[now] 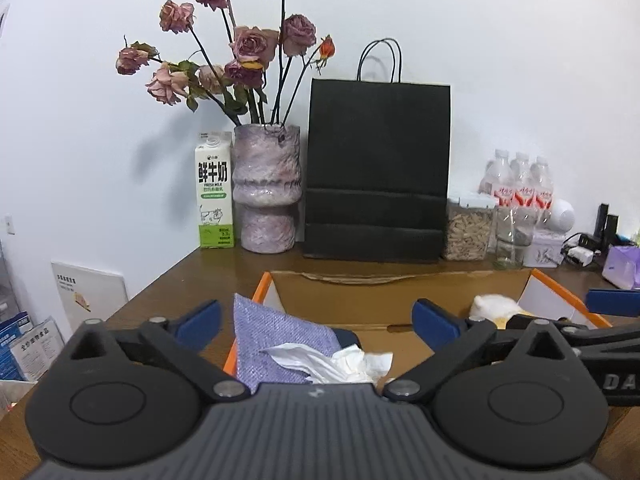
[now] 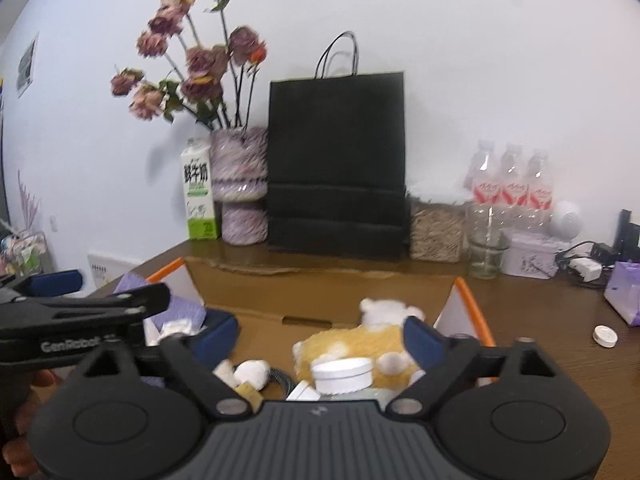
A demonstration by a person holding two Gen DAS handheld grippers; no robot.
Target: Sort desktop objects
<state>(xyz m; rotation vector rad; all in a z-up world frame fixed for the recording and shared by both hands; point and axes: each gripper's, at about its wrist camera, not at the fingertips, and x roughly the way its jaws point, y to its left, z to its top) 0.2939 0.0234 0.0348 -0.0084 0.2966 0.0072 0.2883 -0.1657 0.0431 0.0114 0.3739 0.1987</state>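
An open cardboard box [image 1: 400, 286] with orange-edged flaps sits on the brown desk. My left gripper [image 1: 318, 318] stands open over its left end, above a purple tissue pack [image 1: 276, 332] with white tissue [image 1: 340, 362] sticking out; nothing is between the pads. My right gripper [image 2: 320, 334] stands open over the box [image 2: 320, 284], above a yellow and white plush toy [image 2: 360, 340] and a white round jar [image 2: 342, 374]. Neither touches its pads. The left gripper's body [image 2: 80, 312] shows at the left of the right wrist view.
Along the wall stand a milk carton [image 1: 215, 192], a vase of dried roses [image 1: 267, 188], a black paper bag [image 1: 378, 172], a jar of grain [image 1: 467, 230], a glass [image 1: 511, 240] and water bottles [image 1: 520, 184]. A white cap [image 2: 605, 336] and a purple pack [image 2: 624, 292] lie right.
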